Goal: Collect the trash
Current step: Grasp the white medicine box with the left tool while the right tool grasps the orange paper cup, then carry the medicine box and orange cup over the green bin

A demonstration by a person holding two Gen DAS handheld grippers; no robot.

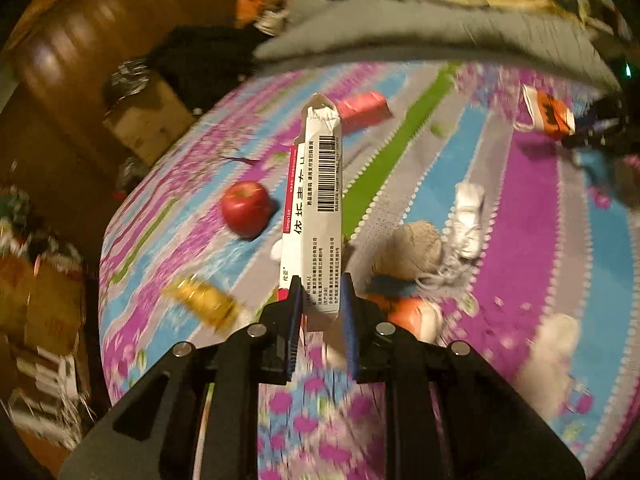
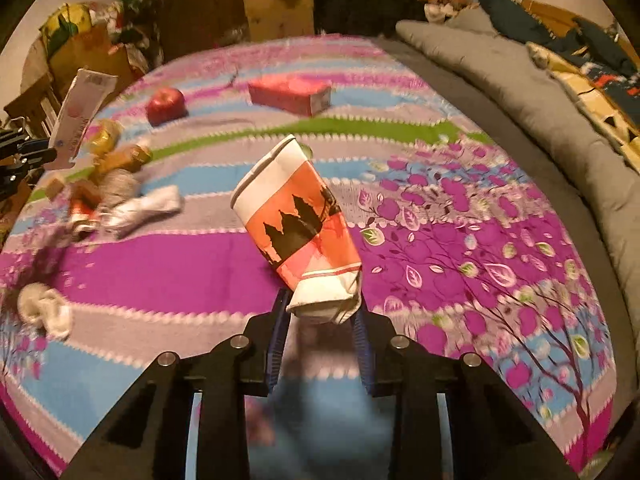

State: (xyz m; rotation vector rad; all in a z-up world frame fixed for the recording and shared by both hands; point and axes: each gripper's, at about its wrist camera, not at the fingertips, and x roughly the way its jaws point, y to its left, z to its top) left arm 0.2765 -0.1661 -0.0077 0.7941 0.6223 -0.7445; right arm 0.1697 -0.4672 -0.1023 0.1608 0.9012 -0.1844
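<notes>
I have a piece of trash in each gripper, both lifted off the bedspread [image 2: 168,264]. My left gripper [image 1: 322,300] is clamped on the near end of a flattened medicine box [image 1: 316,204]; its long axis runs straight out from the fingers toward twelve o'clock, barcode face up. My right gripper [image 2: 320,312] pinches the crushed base of a paper cup [image 2: 298,222], which leans out toward eleven o'clock, mouth end away from me.

In the left view, the cup and right gripper sit out at two o'clock; in the right view, the box shows at nine o'clock. So the hands are well apart, each loaded.

Still lying on the bedspread: a pink carton [image 2: 290,92] at twelve o'clock in the right view, and a gold wrapper [image 1: 202,300] at nine o'clock by my left fingers.

No bin shows in either view, so I can't tell which way to carry these. I judge both hands must unload before picking more; the wrapper is nearer my left.
</notes>
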